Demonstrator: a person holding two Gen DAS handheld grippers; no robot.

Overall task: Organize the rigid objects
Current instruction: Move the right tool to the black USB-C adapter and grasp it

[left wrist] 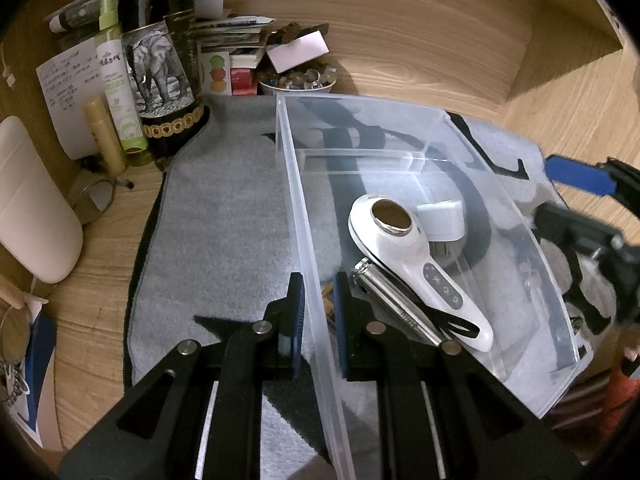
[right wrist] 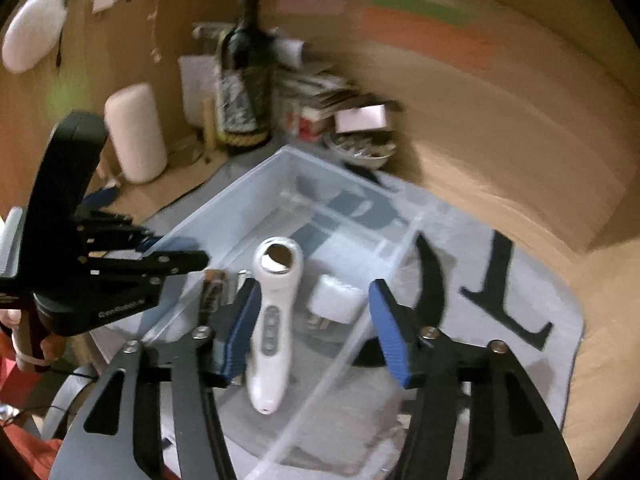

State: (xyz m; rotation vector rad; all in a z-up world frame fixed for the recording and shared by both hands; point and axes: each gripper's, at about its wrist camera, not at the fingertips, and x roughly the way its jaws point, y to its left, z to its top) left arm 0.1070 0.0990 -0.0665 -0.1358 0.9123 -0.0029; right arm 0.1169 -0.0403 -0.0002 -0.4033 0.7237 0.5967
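wooden desk under grey mat

Looks like a home desk nook. Wooden table crowded with wine bottle, spray bottle, handwritten note, bead bowl.

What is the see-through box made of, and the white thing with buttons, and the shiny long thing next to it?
Clear box: probably plastic, since the grey mat shows through its walls.
White handheld device: likely glossy plastic, with a metal-looking disc at its head.
Shiny tool: looks like polished metal with bright reflections; what it is, I cannot tell.
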